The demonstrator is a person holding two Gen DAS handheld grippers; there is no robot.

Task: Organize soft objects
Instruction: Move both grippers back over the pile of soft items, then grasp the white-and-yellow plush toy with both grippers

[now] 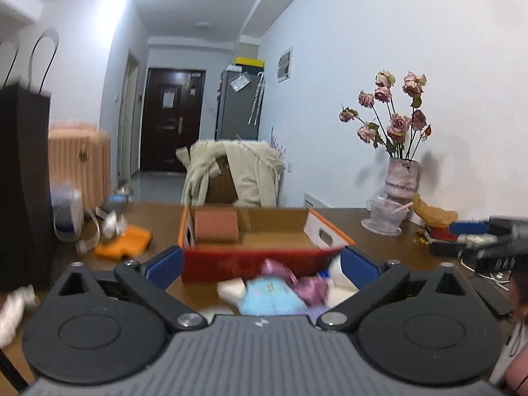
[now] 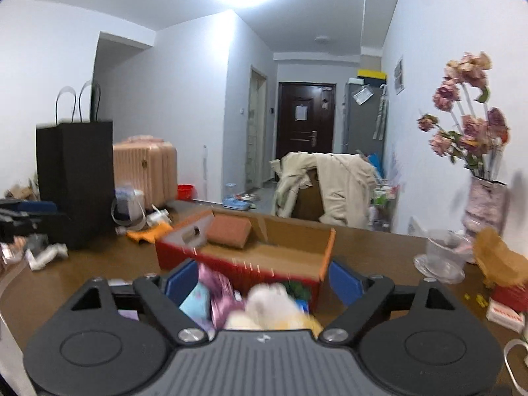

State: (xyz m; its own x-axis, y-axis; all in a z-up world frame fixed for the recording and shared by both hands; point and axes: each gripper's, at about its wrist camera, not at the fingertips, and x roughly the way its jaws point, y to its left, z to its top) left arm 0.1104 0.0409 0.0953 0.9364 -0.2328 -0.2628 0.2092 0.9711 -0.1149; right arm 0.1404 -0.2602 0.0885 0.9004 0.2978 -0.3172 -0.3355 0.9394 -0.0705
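An open red and orange cardboard box [image 1: 250,264] stands on the brown table, with a brown sponge-like block [image 1: 216,226] inside at its back left. A pile of soft items, light blue [image 1: 267,300], purple and white, lies in front of the box. My left gripper [image 1: 262,260] is open above this pile, holding nothing. In the right wrist view the box [image 2: 246,265] and the block [image 2: 229,231] show again. My right gripper [image 2: 264,282] is open over the same pile, with a white plush item [image 2: 269,300] and the light blue item [image 2: 196,300] between its fingers.
An orange cloth [image 1: 123,239] and a white container [image 1: 67,213] lie left of the box beside a tall black paper bag [image 1: 23,181]. A vase of dried roses [image 1: 401,178] and a glass bowl [image 1: 384,219] stand at the right. A jacket-draped chair [image 1: 234,173] is behind the table.
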